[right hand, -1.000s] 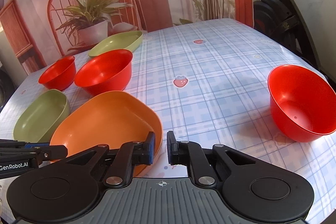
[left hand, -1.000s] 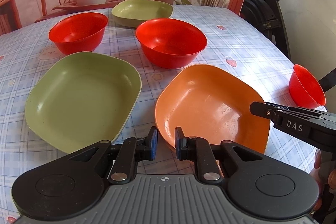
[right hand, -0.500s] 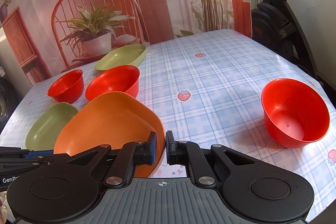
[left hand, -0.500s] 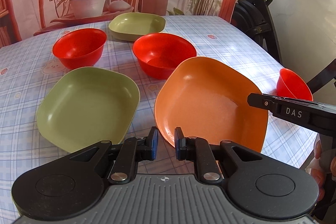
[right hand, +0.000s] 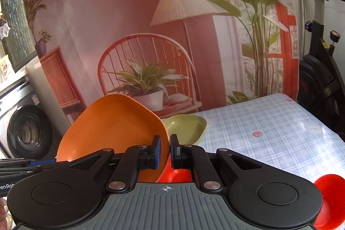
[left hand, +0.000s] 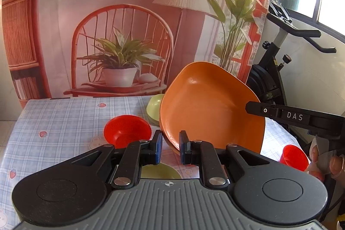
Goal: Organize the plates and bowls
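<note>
My right gripper (right hand: 165, 151) is shut on the rim of the orange plate (right hand: 112, 128) and holds it tilted high above the table. The plate also shows in the left wrist view (left hand: 207, 109), with the right gripper (left hand: 250, 107) at its right edge. My left gripper (left hand: 170, 149) has a narrow gap between its jaws, just below the plate's near edge, and grips nothing. A green plate (left hand: 160, 171) lies under the left gripper. Another green plate (right hand: 185, 128) lies at the table's far side. Red bowls stand at left (left hand: 127, 130) and right (left hand: 294, 157).
The checked tablecloth (right hand: 269, 128) covers the table. A red bowl (right hand: 330, 202) stands at the near right edge in the right wrist view; another (right hand: 175, 175) sits under the right gripper. An exercise bike (left hand: 280, 70) stands to the right, a printed backdrop behind.
The right gripper has lifted the orange plate well up off the table and tilted it. Both cameras have risen and pitched up; the table now lies low in view.
</note>
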`<action>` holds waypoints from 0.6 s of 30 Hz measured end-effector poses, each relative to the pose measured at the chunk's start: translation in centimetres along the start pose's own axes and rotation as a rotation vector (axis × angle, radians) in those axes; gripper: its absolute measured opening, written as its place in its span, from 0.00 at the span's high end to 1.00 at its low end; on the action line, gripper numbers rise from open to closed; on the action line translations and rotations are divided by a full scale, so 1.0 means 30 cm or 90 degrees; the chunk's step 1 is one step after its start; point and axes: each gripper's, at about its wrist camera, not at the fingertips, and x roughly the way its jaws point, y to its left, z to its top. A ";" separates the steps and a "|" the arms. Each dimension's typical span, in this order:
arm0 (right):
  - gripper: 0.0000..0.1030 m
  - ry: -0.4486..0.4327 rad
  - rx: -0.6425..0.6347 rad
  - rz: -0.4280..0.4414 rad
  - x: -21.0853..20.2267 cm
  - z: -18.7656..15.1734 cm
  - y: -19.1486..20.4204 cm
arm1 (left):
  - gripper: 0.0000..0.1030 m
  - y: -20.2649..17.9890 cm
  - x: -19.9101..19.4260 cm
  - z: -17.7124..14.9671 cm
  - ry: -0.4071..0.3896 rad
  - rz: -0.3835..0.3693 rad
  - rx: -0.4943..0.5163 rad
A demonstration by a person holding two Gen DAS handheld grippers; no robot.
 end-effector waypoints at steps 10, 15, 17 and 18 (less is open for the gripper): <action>0.92 -0.064 -0.054 0.028 0.100 0.102 0.180 | 0.83 0.065 -0.035 0.076 -0.027 0.054 0.031; 0.92 -0.004 -0.054 0.022 0.200 -0.010 0.190 | 0.83 0.165 0.061 -0.021 0.045 0.027 -0.025; 0.92 0.029 -0.056 0.014 0.240 -0.066 0.189 | 0.83 0.174 0.096 -0.062 0.067 0.028 -0.027; 0.92 0.043 -0.052 0.012 0.253 -0.092 0.186 | 0.83 0.181 0.112 -0.085 0.078 0.028 -0.026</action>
